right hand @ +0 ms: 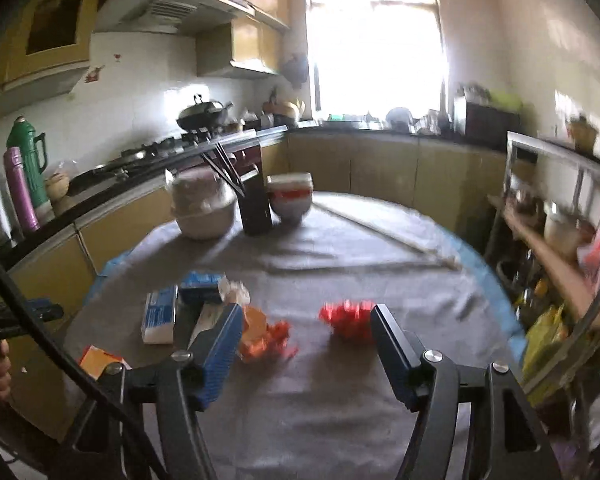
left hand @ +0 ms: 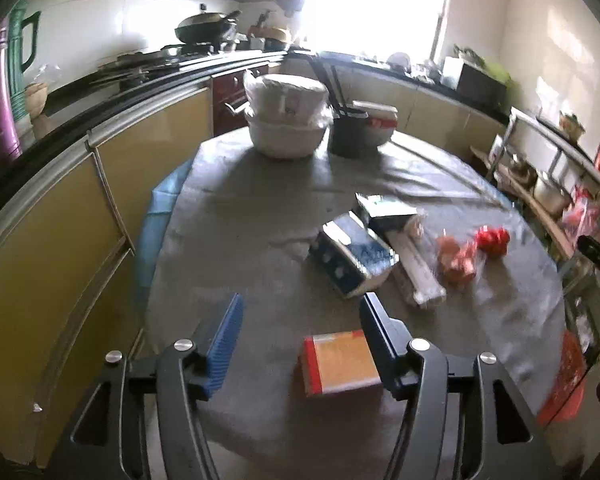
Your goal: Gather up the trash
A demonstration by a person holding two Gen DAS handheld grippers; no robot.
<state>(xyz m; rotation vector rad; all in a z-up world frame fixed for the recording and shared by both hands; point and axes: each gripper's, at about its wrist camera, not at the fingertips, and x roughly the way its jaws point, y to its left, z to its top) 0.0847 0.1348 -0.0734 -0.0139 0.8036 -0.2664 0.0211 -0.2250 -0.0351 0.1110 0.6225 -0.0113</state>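
Note:
Trash lies on a round table with a grey cloth. My left gripper is open above an orange and red box, which lies close to its right finger. Beyond it lie a blue and white carton, a dark blue box, a clear wrapper and red wrappers. My right gripper is open and empty above the cloth. A crumpled red wrapper lies between its fingertips and an orange wrapper lies by its left finger. The blue cartons lie to the left.
Stacked white bowls, a dark chopstick holder and a red and white bowl stand at the table's far side. Kitchen counters with a wok run along the left and back. A metal shelf stands at the right.

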